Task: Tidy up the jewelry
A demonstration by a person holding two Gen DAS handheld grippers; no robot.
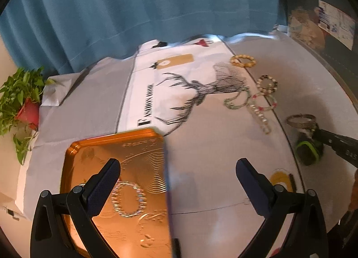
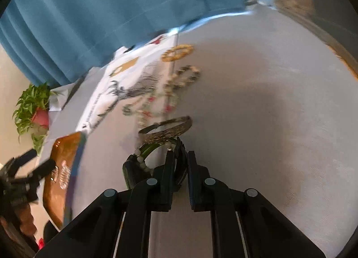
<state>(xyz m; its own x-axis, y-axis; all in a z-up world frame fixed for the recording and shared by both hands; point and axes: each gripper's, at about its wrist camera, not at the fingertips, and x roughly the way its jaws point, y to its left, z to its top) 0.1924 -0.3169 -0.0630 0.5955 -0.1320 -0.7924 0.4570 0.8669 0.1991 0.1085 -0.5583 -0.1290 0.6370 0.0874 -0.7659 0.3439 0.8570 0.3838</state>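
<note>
- A blue curtain (image 1: 138, 7) hangs along the far side, behind everything else.
- The surface (image 1: 223, 168) wears a pale grey cloth; a white printed panel with a black deer drawing (image 1: 197, 94) lies across its far middle.
- An orange metal tray (image 1: 134, 190) sits at the near left, and a clear crystal bead bracelet (image 1: 128, 198) lies inside it.
- The left tool (image 1: 177, 177) hovers over the tray's right edge with its fingers wide apart and nothing between them; its left finger is above the tray, just beside the crystal bracelet.
- The right tool (image 2: 180, 168) is at the near right of the surface, its fingers clamped together on a black-and-green band (image 2: 179, 168), apparently a watch or wristband.
- A potted green plant (image 1: 22, 101) in a red pot stands off the far-left edge of the surface.
- A dark metal bangle (image 2: 166, 129) lies just beyond the clamped band, touching or nearly touching it; a string of pale beads (image 2: 143, 159) drapes over the band's left side.
- Farther off, loose bracelets trail in a line toward the curtain: a pale pearl strand (image 1: 260, 116), a pink-and-white bracelet (image 1: 265, 101), a green bead bracelet (image 1: 237, 99), a dark-and-cream bracelet (image 1: 267, 83), and farthest away a yellow amber bracelet (image 1: 243, 60).
</note>
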